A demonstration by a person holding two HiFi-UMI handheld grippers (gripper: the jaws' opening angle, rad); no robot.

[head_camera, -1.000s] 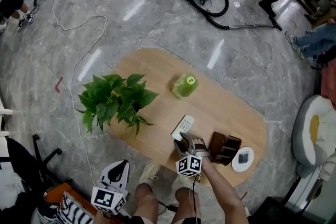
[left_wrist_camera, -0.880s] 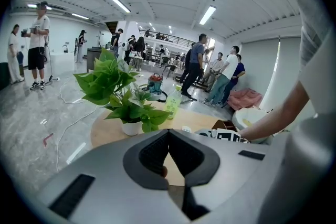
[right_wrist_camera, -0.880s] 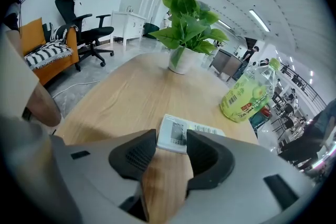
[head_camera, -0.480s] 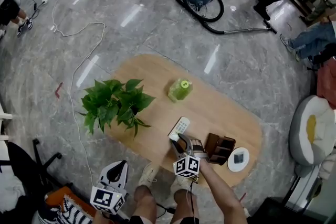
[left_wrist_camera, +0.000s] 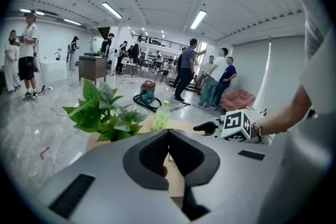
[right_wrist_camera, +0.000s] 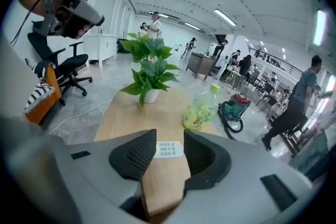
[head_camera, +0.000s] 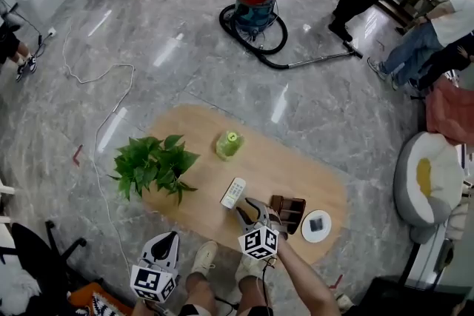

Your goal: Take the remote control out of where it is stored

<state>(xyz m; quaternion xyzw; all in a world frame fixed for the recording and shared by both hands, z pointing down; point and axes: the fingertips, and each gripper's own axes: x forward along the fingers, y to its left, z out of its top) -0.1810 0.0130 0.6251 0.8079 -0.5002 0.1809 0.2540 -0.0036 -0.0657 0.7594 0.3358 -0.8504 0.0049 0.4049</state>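
Note:
The white remote control [head_camera: 233, 192] lies flat on the oval wooden table [head_camera: 207, 211], left of the brown storage box [head_camera: 287, 212]. My right gripper [head_camera: 248, 209] hovers just beside the remote's near end, between it and the box, with its jaws open. In the right gripper view the remote [right_wrist_camera: 170, 149] shows beyond the gap of the right gripper [right_wrist_camera: 169, 137], not held. My left gripper [head_camera: 164, 248] hangs off the table's near edge. In its own view the left gripper [left_wrist_camera: 168, 134] has its pads together and nothing between them.
A potted plant [head_camera: 152, 163] and a green bottle [head_camera: 228, 145] stand on the table's left and middle. A white dish [head_camera: 316, 226] sits right of the box. A vacuum cleaner [head_camera: 253, 0], a floor cable [head_camera: 100, 122], a beanbag [head_camera: 422, 181] and people surround the table.
The head view has tilted up and shows more of the room, so everything sits lower and smaller. The right gripper stays by the remote's near end, and the remote lies where it was.

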